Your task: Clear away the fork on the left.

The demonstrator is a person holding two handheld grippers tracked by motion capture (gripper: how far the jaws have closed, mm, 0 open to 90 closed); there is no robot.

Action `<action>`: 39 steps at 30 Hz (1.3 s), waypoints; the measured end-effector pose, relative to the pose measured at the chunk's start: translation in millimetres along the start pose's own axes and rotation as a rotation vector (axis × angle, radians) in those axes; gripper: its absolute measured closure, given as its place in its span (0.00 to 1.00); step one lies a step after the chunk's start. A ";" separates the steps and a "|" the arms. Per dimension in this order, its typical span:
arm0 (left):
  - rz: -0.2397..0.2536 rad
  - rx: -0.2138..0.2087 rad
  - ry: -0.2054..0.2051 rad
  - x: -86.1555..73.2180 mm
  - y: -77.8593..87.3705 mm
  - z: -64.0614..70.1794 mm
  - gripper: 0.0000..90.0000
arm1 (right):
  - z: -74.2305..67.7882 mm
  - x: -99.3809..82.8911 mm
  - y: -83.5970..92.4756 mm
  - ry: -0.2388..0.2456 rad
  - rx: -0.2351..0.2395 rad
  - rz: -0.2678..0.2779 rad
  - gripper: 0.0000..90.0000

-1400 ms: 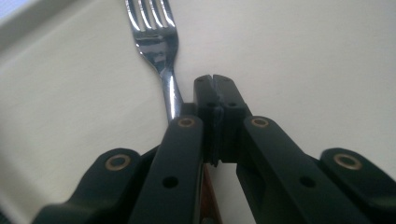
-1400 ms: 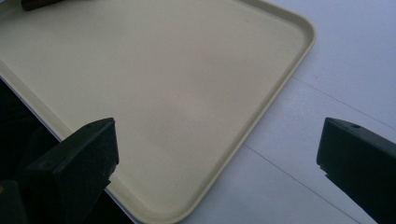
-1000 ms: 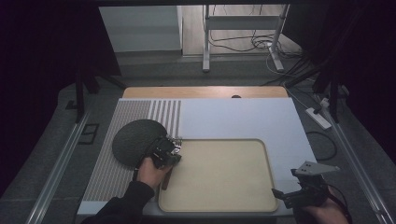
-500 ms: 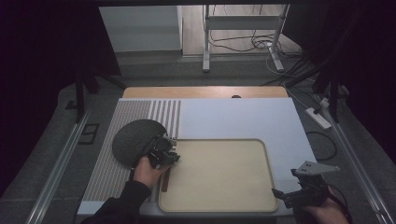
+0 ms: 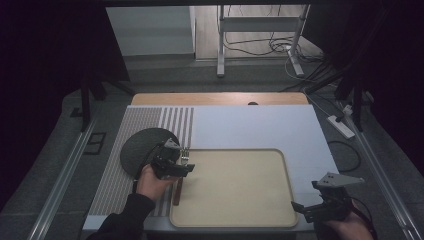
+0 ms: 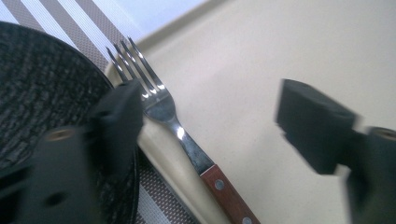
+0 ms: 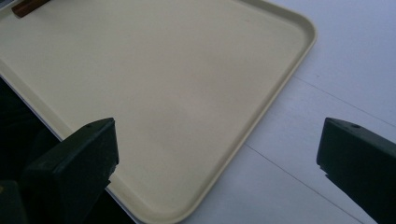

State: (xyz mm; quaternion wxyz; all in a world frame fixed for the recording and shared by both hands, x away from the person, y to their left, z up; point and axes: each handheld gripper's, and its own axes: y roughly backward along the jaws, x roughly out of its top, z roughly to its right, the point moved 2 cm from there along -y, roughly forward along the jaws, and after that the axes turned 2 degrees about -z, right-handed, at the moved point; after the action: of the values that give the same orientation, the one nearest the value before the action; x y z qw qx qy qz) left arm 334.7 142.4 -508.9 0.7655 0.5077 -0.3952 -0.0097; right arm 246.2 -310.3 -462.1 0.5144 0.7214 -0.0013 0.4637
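The beige tray (image 5: pixel 235 187) lay on the white table cover (image 5: pixel 250 125), its long side toward the person, with its interior bare across nearly the whole floor. The one item associated with it was a fork (image 6: pixel 187 140) with a reddish wooden handle and metal tines. In the left gripper view the fork lay along the tray's left rim, with its neck and handle over the rim and the tines pointing toward the tray's far left corner; whether the tines touched the tray floor could not be determined. In the high view the fork's handle (image 5: pixel 178 191) showed at the tray's left edge, just beside the striped placemat (image 5: pixel 130 150). A dark round woven mat (image 5: pixel 142 150) lay on the placemat, close against the tray's left rim, with nothing resting on it. The left gripper (image 5: pixel 177 167) was over the fork's tine end; its jaws had just been opening and stood apart, one on each side of the fork, with neither pad pressing on it. The fork was therefore released and lying free. The right gripper (image 5: pixel 315 207) was near the tray's near right corner with its jaws spread wide and nothing between them.
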 end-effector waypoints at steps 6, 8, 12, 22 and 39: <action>0.012 0.024 0.000 -3.3 9.2 -4.1 0.04 | 0.5 0.0 0.2 -0.005 -0.002 0.000 0.00; 0.021 0.010 0.004 -4.3 12.2 -5.7 0.02 | 0.5 0.1 0.2 -0.006 -0.002 0.000 0.00; 0.042 0.010 -0.006 -7.7 18.3 -7.3 0.00 | 0.6 0.0 0.2 -0.007 0.000 0.002 0.00; 0.080 0.014 -0.018 -17.5 34.7 -6.0 0.00 | 1.2 0.0 0.4 -0.014 0.002 0.004 0.00; 0.140 0.044 0.021 -53.7 71.3 -4.0 0.00 | 1.4 0.3 0.4 -0.020 0.003 0.004 0.00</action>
State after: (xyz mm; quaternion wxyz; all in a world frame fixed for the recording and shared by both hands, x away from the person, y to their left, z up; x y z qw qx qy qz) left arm 272.7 202.4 -485.6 0.7571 0.4956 -0.4216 0.0580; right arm 247.1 -311.3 -461.7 0.5124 0.7266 -0.0073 0.4576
